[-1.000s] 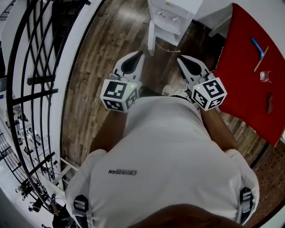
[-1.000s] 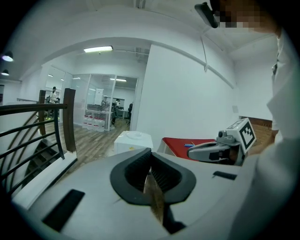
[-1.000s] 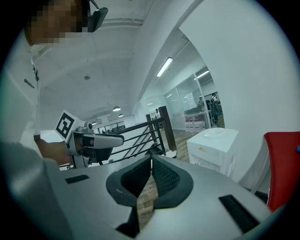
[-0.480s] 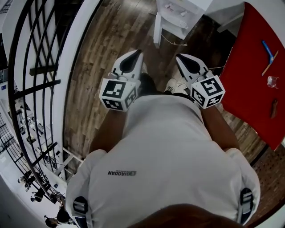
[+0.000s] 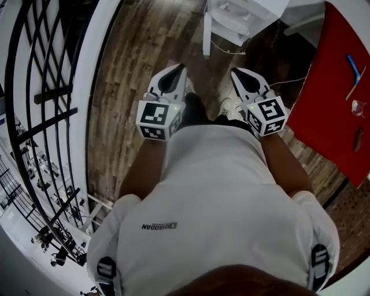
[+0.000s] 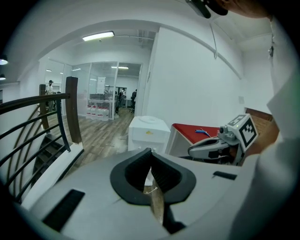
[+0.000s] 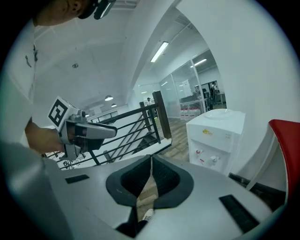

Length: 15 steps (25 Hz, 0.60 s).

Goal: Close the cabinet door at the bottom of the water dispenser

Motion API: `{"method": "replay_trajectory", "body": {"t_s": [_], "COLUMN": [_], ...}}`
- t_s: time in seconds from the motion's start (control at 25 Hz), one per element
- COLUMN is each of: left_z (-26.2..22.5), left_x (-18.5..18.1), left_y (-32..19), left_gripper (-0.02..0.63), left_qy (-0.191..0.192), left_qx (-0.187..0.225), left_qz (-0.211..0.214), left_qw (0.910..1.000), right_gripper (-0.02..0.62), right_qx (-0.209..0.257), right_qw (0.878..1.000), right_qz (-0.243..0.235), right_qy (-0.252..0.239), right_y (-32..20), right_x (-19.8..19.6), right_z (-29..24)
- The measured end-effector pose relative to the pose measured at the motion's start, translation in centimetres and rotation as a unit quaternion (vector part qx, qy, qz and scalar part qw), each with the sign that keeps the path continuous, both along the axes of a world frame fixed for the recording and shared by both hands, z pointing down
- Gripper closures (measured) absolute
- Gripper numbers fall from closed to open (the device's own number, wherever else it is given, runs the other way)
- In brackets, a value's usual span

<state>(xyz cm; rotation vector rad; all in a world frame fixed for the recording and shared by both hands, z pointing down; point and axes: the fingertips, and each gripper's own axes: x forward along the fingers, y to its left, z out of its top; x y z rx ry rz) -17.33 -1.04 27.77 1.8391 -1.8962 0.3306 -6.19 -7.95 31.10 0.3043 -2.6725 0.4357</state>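
Nothing's really done yet: the water dispenser (image 5: pixel 245 16) stands ahead with its bottom cabinet door (image 5: pixel 206 34) hanging open, while the left gripper (image 5: pixel 177 72) and right gripper (image 5: pixel 237 74) are well short of it, jaws together on nothing.

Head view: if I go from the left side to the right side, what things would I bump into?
black railing → left gripper → right gripper → red table
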Motion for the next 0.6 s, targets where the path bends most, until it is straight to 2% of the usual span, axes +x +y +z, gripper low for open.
{"method": "replay_trajectory", "body": {"t_s": [0.36,0.6], "left_z": [4.8,9.7], "left_x": [-7.6,-12.2], "left_y": [-2.1,-3.7], "left_gripper": [0.611,0.611], "left_qy": [-0.015,-0.004], "left_qx": [-0.019,-0.031], "left_qz": [0.043,0.052], "left_qw": [0.9988,0.9981], "right_gripper": [0.571,0.553], "right_qx": [0.010,0.004], "right_qw": [0.997,0.991], "right_qz": [0.047,0.054], "right_qy": [0.064,0.120], "right_y": [-1.8,-2.5], "right_x": [-5.0,-8.3], "right_z": [5.5,11.0]}}
